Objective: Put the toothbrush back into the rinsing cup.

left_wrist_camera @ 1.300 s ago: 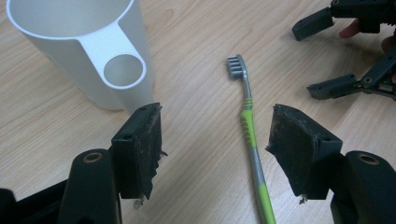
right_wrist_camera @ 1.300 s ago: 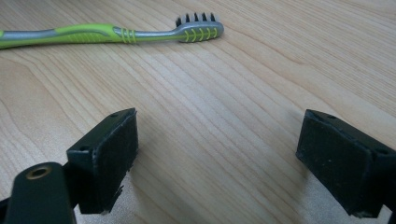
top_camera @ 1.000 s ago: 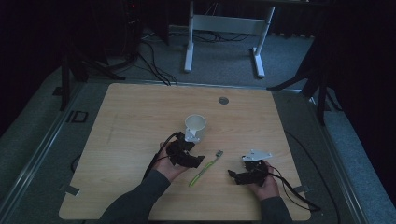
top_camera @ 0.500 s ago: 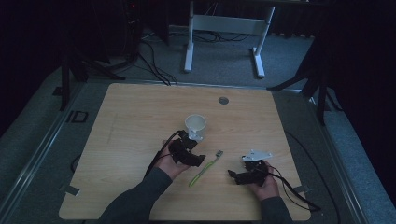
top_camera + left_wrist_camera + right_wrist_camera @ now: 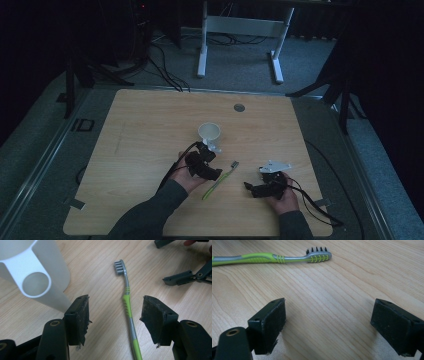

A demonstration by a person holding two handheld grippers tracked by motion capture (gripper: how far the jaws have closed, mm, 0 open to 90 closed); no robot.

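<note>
Left tongs [image 5: 116,315] low over the surface [image 5: 150,125], jaws spread and straddling the toothbrush [image 5: 127,307]. Jaws have just been closing a little; the handle lies between them, pads not yet on it. In the high view the left tongs [image 5: 212,159] sit just beside the white cup [image 5: 209,132], with the toothbrush [image 5: 220,180] lying flat between the two hands, bristle end toward the cup side.

Right tongs [image 5: 328,325] also spread, nothing between the jaws, bare wood under them. Toothbrush [image 5: 272,258] lies across the top of that view, well ahead of the pads. In the high view the right tongs [image 5: 252,187] rest near the front edge, apart from the brush.

Risks, as judged from here:
- Handle is thin and lies flat on the wood. If the pads close too high above the surface they likely skid over it or flick it sideways.
- Brush sits nearer the right-hand pad [image 5: 156,320] than the left one. An off-centre close would probably push it across the wood before gripping, turning it.
- Cup [image 5: 37,277] stands touching-close to the left jaw's outer side. Any sideways correction could knock it over or shove it.
- Grip falls near mid-handle; the long green tail may droop or swing once lifted.
- The other gripper's black linkage [image 5: 185,278] is near the brush head; a collision is possible if both hands move in.
</note>
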